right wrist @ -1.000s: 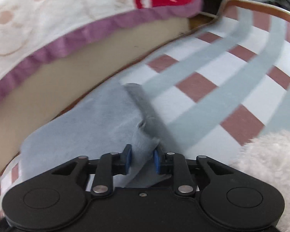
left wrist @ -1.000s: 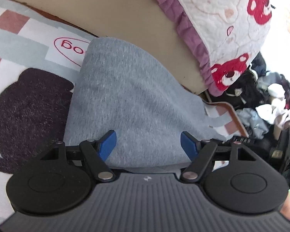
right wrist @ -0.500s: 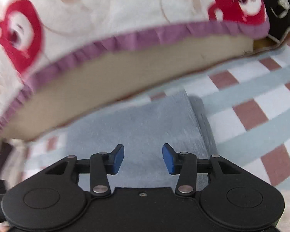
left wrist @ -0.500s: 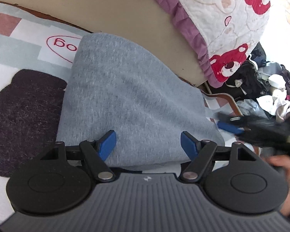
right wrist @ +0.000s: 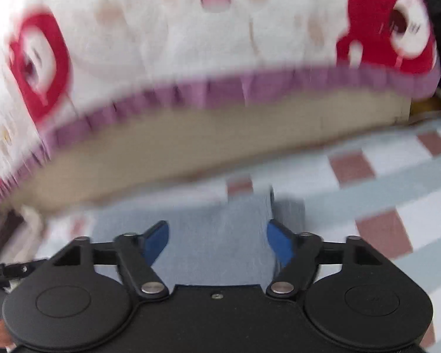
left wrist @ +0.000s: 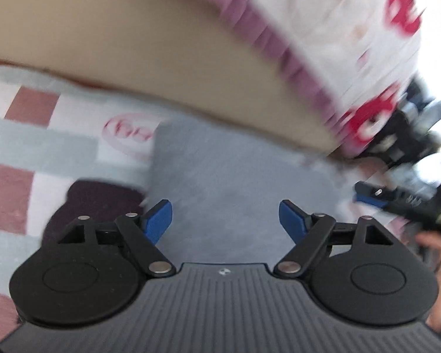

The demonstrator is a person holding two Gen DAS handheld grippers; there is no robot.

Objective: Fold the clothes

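Hand-held gripper pair: left [left wrist: 225, 220] and right [right wrist: 217, 242] both opening, nothing gripped. Checked blanket [left wrist: 44, 144] across lower frame. Folded grey garment [left wrist: 229, 182] at lower centre. Next: smooth flat, square edges before regripping.

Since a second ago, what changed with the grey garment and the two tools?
The right tool let go of the grey garment; its jaws are opening, the cloth lying flat beneath. The left tool stayed open, jaws widening slightly, holding nothing. The garment stays folded on the checked blanket.
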